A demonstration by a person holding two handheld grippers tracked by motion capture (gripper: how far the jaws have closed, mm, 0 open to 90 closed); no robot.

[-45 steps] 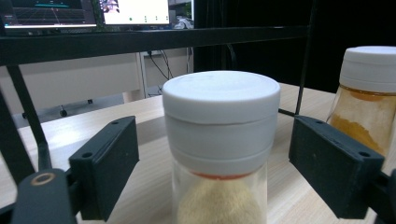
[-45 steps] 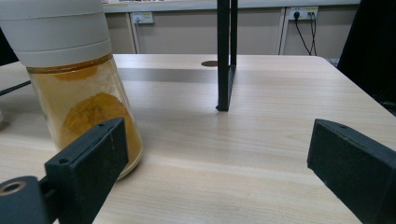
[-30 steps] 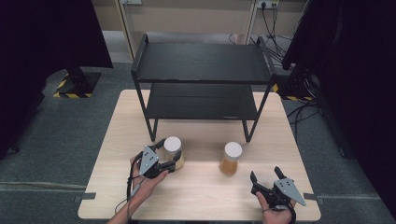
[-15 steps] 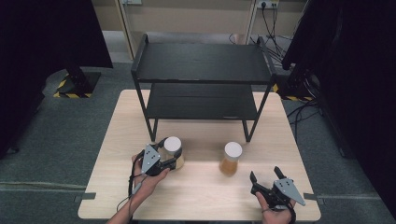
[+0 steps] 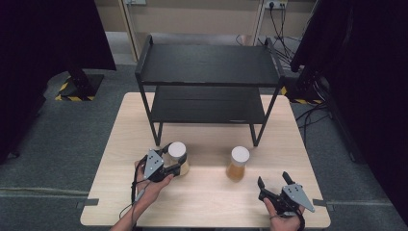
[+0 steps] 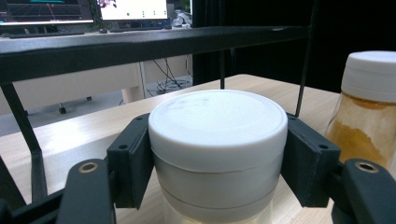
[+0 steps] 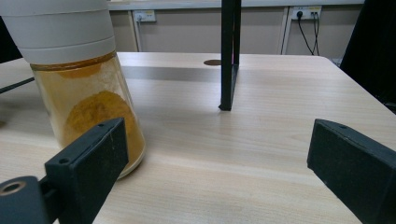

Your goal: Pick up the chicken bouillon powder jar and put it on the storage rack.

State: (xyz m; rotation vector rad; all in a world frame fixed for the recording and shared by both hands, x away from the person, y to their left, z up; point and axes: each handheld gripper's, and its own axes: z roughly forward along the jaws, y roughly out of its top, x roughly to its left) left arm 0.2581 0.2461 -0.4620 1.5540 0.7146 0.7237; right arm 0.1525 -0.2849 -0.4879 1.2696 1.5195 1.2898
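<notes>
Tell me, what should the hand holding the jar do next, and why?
Probably lift it a little. The left gripper is shut on the left jar, both jaws pressed against it just under its white lid, and the jar seems to stand on the table. The black shelf behind it stands bare, maybe its goal.

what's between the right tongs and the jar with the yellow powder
Only bare tabletop, in the high view: the open right tongs sit apart from the jar of yellow powder.
</notes>
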